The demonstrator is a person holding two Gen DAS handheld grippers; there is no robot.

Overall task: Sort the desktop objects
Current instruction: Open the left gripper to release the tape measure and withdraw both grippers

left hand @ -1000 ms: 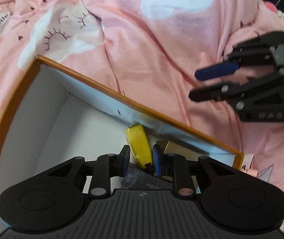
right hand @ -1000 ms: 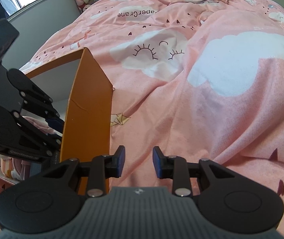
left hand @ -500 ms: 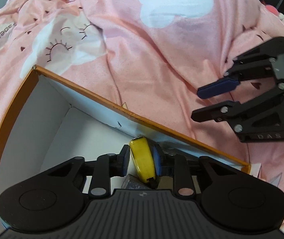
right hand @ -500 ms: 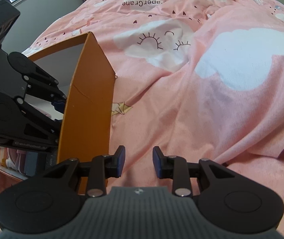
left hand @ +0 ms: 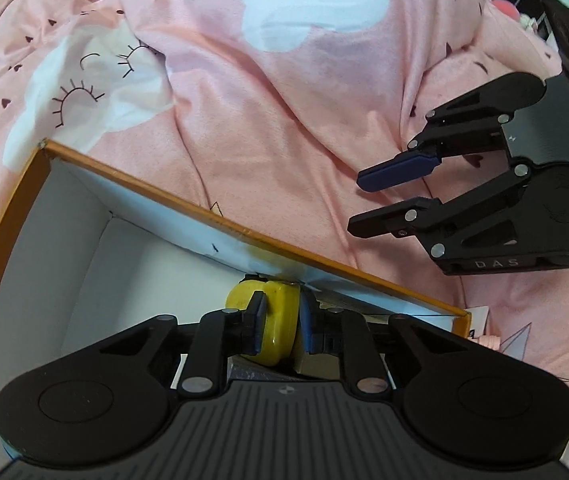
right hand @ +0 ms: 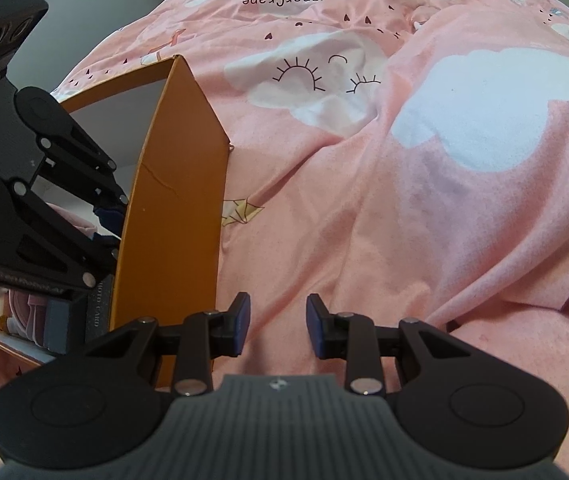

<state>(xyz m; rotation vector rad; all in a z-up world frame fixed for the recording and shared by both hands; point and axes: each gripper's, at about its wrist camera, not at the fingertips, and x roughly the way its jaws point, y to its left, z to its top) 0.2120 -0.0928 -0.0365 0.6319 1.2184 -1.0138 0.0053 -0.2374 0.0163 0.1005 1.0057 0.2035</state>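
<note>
Yellow object between closing left fingers

**Yellow object in the orange box**

A rounded, glossy yellow object stood on edge inside the orange-rimmed, white-lined box, close against its far wall, beside a tan block and a dark card.

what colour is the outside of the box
Orange. The box's outer wall shows best in the right wrist view; the left wrist view shows only its orange rim and white inside.
</note>
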